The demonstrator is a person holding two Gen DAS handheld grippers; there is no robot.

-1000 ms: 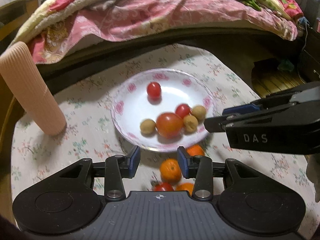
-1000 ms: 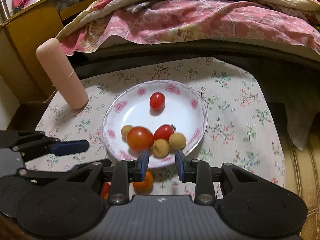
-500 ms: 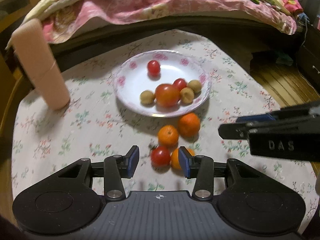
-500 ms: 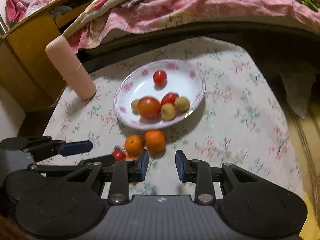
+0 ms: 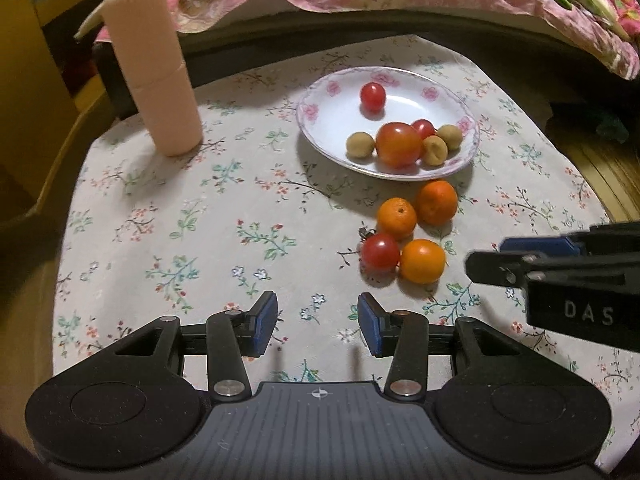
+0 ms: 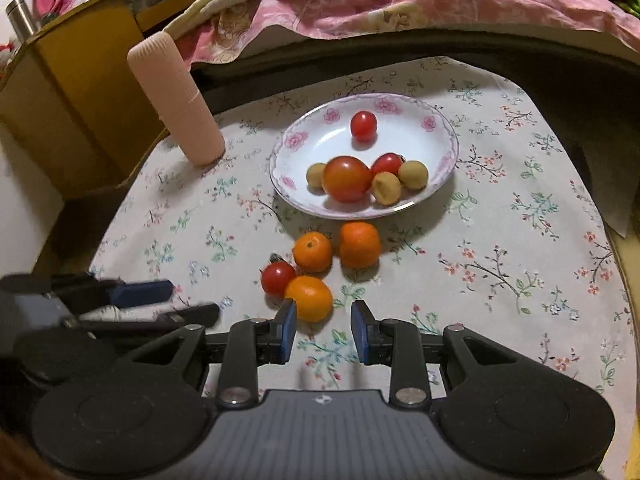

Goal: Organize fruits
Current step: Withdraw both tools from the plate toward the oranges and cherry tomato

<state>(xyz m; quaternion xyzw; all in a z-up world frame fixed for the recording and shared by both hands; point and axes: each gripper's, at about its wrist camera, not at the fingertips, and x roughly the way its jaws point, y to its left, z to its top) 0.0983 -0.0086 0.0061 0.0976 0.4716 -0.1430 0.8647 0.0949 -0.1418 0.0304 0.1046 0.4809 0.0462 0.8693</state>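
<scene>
A white floral plate [image 5: 328,120] [image 6: 316,148] holds a big tomato [image 5: 399,145] [image 6: 346,179], two small tomatoes and three brown longans. On the cloth in front of it lie three oranges [image 5: 422,261] [image 6: 309,298] and a small tomato [image 5: 380,252] [image 6: 278,277]. My left gripper [image 5: 317,324] is open and empty, near the table's front, left of the loose fruit. My right gripper [image 6: 323,332] is open and empty just in front of the nearest orange; it also shows at the right in the left wrist view [image 5: 500,262].
A tall pink ribbed cylinder [image 5: 154,68] [image 6: 176,102] stands at the back left of the floral tablecloth [image 5: 180,220]. A bed with pink blankets [image 6: 360,4] lies behind the table. A yellow wooden cabinet [image 6: 80,80] stands at the left.
Both grippers have drawn back from the plate toward the table's front. The oranges and small tomato, once under the fingers, now lie ahead of them. No fruit has moved.
</scene>
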